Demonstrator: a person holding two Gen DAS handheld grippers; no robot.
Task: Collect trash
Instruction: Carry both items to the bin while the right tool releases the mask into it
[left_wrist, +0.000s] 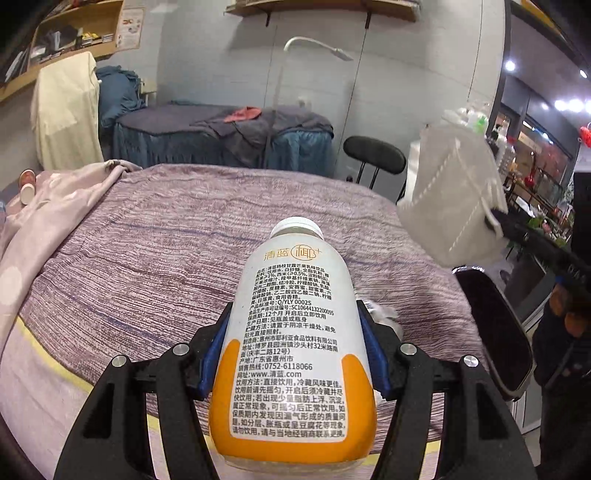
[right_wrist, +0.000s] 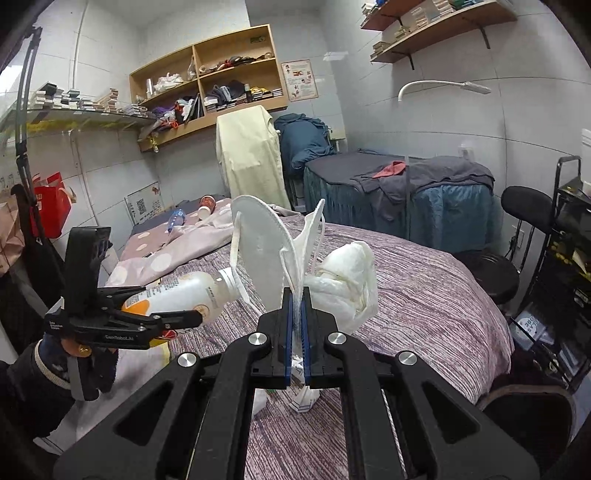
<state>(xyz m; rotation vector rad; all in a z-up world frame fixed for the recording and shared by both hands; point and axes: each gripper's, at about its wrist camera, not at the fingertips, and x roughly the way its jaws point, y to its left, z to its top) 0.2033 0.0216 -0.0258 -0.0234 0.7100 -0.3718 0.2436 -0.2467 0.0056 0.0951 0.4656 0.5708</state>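
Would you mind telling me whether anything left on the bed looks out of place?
Yes: a crumpled white wad lies on the purple bedspread, and two paper cups plus a blue bottle lie tipped on the dotted blanket near the wall, looking like uncollected litter.

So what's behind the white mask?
A crumpled white bag lies on the purple bed cover behind the mask. The mask hides part of the bag.

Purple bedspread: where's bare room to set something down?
The purple bedspread lies bare between the pink dotted blanket and the bottle, back to its far edge by the chair. The crumpled white bag takes the middle-right; cups and a blue bottle crowd the blanket end.
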